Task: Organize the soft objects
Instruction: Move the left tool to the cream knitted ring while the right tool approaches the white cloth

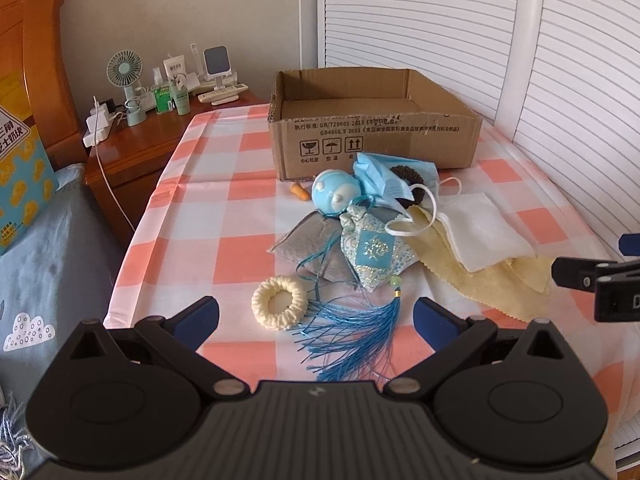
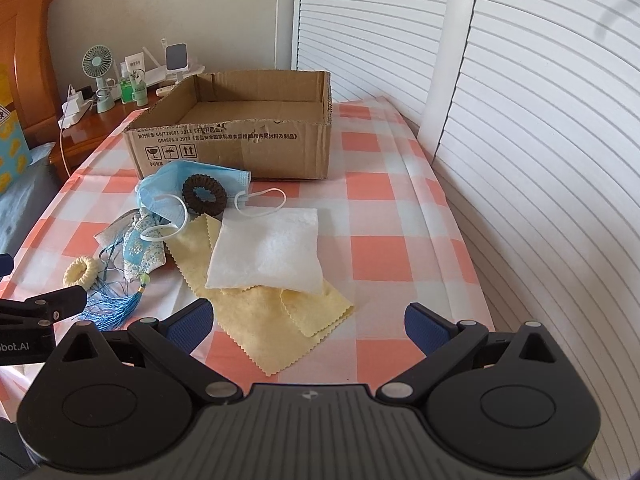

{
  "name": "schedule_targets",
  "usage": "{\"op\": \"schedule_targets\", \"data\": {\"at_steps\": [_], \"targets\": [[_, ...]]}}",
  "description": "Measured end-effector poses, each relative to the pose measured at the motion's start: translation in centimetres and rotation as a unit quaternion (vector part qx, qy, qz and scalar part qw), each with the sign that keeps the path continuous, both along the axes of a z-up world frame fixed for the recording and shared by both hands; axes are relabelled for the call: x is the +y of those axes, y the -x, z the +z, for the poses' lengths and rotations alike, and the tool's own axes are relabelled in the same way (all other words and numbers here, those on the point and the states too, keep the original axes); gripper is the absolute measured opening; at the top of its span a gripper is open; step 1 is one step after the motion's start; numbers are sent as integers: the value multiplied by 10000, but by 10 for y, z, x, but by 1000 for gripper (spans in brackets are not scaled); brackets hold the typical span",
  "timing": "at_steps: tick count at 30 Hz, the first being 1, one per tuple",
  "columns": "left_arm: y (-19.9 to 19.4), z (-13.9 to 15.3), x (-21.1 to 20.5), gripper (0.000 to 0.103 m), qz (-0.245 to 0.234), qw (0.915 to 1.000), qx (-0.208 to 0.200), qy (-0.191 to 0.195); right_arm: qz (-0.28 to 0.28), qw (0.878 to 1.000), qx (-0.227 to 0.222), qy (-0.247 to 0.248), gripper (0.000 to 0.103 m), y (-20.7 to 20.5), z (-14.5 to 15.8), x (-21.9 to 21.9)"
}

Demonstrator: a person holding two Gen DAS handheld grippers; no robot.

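Note:
A pile of soft things lies on the checked cloth in front of an open cardboard box (image 1: 376,136) (image 2: 240,148). In it are a blue ball toy (image 1: 335,193), a blue face mask (image 1: 384,178) (image 2: 188,184), a dark hair tie (image 2: 205,193), a grey pouch (image 1: 310,240), a blue sachet (image 1: 374,252) (image 2: 140,252) with a tassel (image 1: 356,340), a cream ring (image 1: 279,306) (image 2: 82,272), a white cloth (image 1: 480,234) (image 2: 268,248) and a yellow cloth (image 1: 496,280) (image 2: 272,328). My left gripper (image 1: 316,316) is open just before the tassel. My right gripper (image 2: 308,326) is open over the yellow cloth.
A wooden nightstand (image 1: 132,148) at the back left holds a small fan (image 1: 124,70), bottles and a charger. White slatted doors (image 1: 560,60) run along the right. A bed with blue bedding (image 1: 36,260) lies to the left. A small orange piece (image 1: 300,191) sits by the box.

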State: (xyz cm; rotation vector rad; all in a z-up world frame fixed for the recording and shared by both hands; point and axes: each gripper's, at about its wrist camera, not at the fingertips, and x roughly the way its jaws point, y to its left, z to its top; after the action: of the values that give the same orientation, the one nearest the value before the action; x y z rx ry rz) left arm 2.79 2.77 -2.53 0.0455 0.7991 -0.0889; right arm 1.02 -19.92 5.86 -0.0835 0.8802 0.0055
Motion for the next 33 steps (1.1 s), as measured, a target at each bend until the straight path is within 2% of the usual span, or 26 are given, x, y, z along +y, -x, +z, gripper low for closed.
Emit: {"op": "schedule_targets", "data": {"at_steps": [3, 7, 15, 25, 29, 33], "targets": [[-5, -8, 8, 102, 60, 9999, 106, 53, 300, 9994, -73, -159, 103, -6, -8, -2], [-10, -17, 16, 102, 79, 9999, 133, 8, 481, 9986, 99, -170, 103, -18, -23, -2], [-27, -33, 32, 102, 163, 9994, 292, 14, 486, 9985, 182, -188, 103, -36, -38, 4], [-54, -54, 40, 103, 103, 9982, 589, -4, 527, 9985, 45, -172, 103, -43, -37, 11], [-54, -58, 46, 103, -4, 9989, 444, 121, 535, 9985, -79, -118, 103, -49, -37, 10], [-48, -61, 51, 103, -172, 9995, 220, 148, 430, 9990, 22, -82, 103, -63, -42, 4]]}}
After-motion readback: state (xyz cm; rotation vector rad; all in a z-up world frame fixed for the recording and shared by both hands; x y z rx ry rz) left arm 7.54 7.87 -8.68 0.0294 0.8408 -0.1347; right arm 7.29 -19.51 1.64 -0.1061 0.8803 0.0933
